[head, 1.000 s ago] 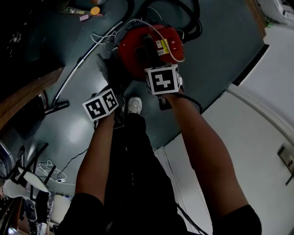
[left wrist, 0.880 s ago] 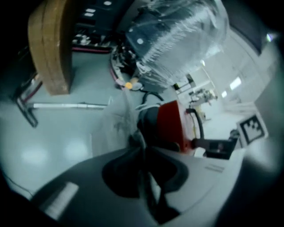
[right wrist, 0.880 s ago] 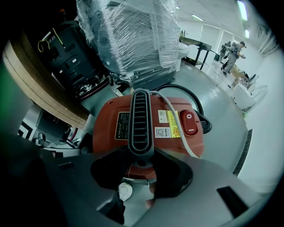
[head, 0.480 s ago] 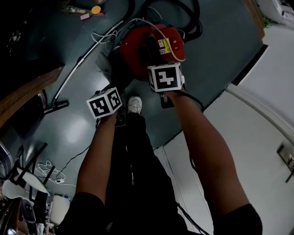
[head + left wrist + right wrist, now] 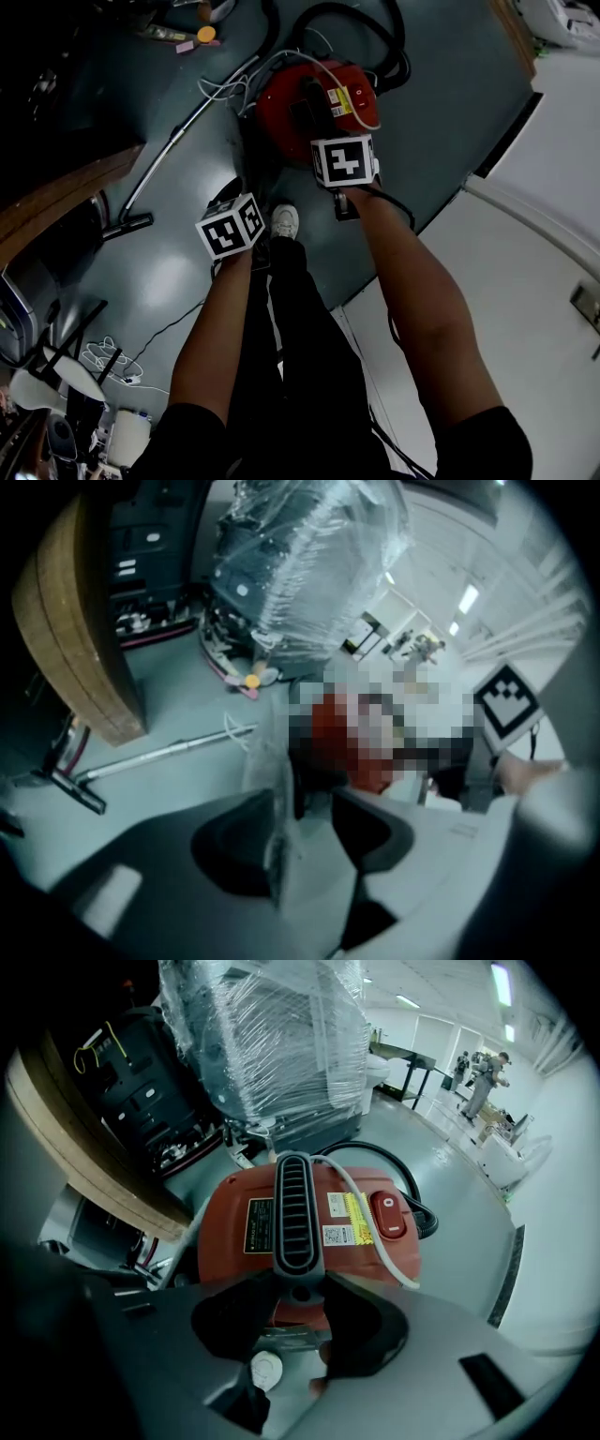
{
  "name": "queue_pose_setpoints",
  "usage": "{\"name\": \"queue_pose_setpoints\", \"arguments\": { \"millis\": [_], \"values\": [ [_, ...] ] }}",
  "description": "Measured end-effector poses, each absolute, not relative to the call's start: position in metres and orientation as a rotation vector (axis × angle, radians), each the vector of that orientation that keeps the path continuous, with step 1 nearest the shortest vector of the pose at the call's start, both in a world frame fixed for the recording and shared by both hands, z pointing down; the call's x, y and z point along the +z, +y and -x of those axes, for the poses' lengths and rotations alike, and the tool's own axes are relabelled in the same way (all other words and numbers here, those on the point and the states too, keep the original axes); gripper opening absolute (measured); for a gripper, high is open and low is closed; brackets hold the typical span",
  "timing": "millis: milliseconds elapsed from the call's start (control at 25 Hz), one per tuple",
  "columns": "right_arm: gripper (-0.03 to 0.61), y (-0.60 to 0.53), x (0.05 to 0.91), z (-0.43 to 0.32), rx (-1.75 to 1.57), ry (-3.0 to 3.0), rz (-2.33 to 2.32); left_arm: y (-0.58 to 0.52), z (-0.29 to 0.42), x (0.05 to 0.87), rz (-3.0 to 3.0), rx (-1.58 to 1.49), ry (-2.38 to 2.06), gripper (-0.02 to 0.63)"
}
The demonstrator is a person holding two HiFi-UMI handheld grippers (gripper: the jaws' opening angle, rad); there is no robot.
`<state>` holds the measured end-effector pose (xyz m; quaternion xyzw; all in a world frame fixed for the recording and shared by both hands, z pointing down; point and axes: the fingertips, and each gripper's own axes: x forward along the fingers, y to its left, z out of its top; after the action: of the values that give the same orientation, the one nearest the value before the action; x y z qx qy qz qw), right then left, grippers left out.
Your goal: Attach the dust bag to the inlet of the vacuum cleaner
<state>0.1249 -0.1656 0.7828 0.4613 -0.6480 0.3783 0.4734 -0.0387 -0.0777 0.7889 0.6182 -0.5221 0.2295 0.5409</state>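
At the far left a metal wand [image 5: 159,757] is lying on the teal floor [image 5: 441,103]. Beside it the left hand-held gripper [image 5: 305,799] is pointing steeply down, its jaws spreading apart at this moment. A thin, pale, translucent edge of the dust bag [image 5: 275,846] is standing between them, lying against the left jaw and clear of the right one. Just ahead of the person's shoe [image 5: 284,221], the red vacuum cleaner [image 5: 277,108] is sitting on the floor, with a white cord [image 5: 370,1227] running over its top beside the red switch [image 5: 388,1213]. To the right, the right hand-held gripper [image 5: 298,1283] is pinching the near end of the vacuum's black handle [image 5: 295,1204] — both jaws are pressing against its sides.
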Motion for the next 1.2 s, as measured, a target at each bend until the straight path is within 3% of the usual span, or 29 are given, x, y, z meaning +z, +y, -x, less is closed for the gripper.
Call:
{"name": "queue_pose_setpoints", "arguments": {
  "millis": [40,80,120,160,280,680,1200],
  "values": [
    [0.153,-0.163,0.779,-0.127,0.947,-1.595,-1.169,-0.076,0.041,0.776,-1.504,0.564,-1.238,0.185],
    [0.142,-0.161,0.775,-0.129,0.977,-1.613,-1.219,-0.076,0.044,0.763,-1.543,0.582,-1.235,0.124],
    [0.124,-0.16,0.769,-0.129,1.001,-1.637,-1.27,-0.077,0.049,0.75,-1.58,0.598,-1.24,0.013],
    [0.053,-0.159,0.756,-0.129,1.007,-1.657,-1.315,-0.079,0.055,0.737,-1.612,0.609,-1.249,0.002],
    [0.0,-0.152,0.694,-0.121,0.991,-1.714,-1.409,-0.087,0.064,0.696,-1.669,0.617,-1.235,0.0],
    [-0.002,-0.098,0.48,-0.088,0.899,-1.974,-1.544,-0.125,0.016,0.451,-2.007,0.571,-1.186,-0.002],
    [-0.002,-0.129,0.208,-0.128,0.507,-2.256,-1.947,-0.162,-0.044,0.187,-2.455,0.323,-1.251,-0.002]
  ]
}}
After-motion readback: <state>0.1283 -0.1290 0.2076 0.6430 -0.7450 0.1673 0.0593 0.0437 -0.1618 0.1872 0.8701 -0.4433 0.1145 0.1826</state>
